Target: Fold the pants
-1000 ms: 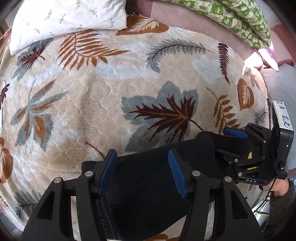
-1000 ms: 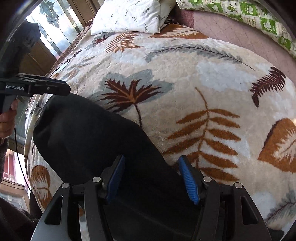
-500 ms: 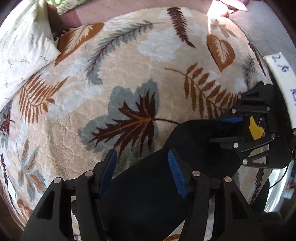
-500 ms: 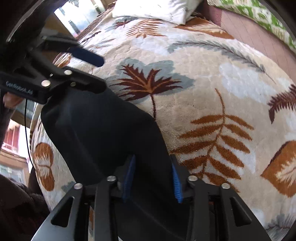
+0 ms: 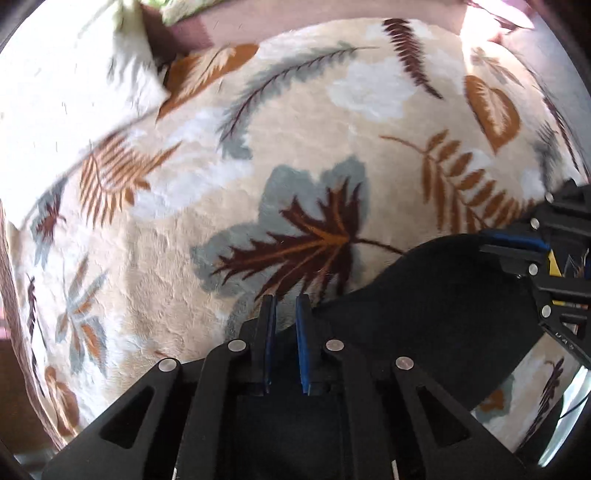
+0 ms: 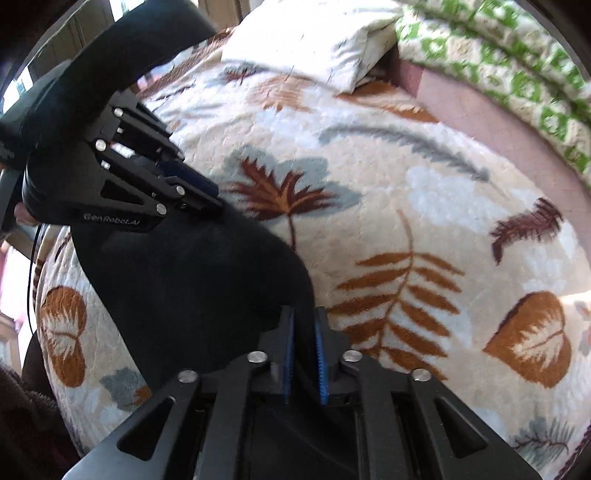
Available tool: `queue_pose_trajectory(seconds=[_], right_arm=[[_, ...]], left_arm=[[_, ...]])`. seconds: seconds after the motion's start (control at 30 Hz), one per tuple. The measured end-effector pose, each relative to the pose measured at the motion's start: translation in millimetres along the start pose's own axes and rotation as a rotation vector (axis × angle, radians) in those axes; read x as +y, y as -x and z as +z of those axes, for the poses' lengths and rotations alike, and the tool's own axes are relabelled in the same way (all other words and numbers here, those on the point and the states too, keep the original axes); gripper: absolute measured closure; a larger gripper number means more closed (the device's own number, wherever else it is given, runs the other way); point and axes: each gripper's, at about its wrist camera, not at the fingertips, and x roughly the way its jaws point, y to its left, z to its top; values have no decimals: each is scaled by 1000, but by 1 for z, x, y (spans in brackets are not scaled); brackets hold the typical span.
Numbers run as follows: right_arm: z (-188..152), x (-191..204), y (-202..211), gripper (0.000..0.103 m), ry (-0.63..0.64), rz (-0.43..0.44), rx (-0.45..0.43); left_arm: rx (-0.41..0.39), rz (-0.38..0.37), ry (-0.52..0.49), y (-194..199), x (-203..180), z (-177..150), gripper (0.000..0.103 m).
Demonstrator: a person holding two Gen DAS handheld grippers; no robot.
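The left tongs stand drawn nearly together, their blue pads showing only a thin gap. Pale blanket shows through that gap at the tips, while the black pants run in under the fingers lower down, so a grip on the cloth edge seems likely but the blurred view does not make it certain. In the right wrist view the left tongs point down at the far corner of the dark cloth with their tips right at its edge.

The right tongs are pinched to a narrow slit, and a fold of the pants rises between the blue pads, which press on it. In the left wrist view the right tongs sit at the other end of the cloth, at the frame's right side.

The pants lie as a dark band on the bed between the two tongs, spread over a cream blanket printed with brown, rust and grey leaves. Beyond it rest a white pillow and, beside that, a green-patterned quilt. A hand shows behind the left tongs.
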Motion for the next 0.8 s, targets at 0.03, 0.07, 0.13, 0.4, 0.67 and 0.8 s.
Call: queue_pose_trajectory(seconds=[0.03,0.07,0.13,0.4,0.67,0.8], right_arm=[[-1,-4,-3,97,-21,-10,6],[-2,-8,-9,97,-38,-13,21],[-2,-8,-19,97,-39,-40,36],[3,-18,-21,92,-125,22,26],[4,-27,-23,76,-199,138,35],[11,-31,-31,72,-220,150,51]], left_arm=[[15,20,12,-5,4,1,94],[31,36,13,-11,4,0,94],[64,58,27,-22,8,-1,94],[31,-288,167,17,83,-5,68],[119,-375,246,16,123,-50,38],[161,-485,263,6,123,-66,38]])
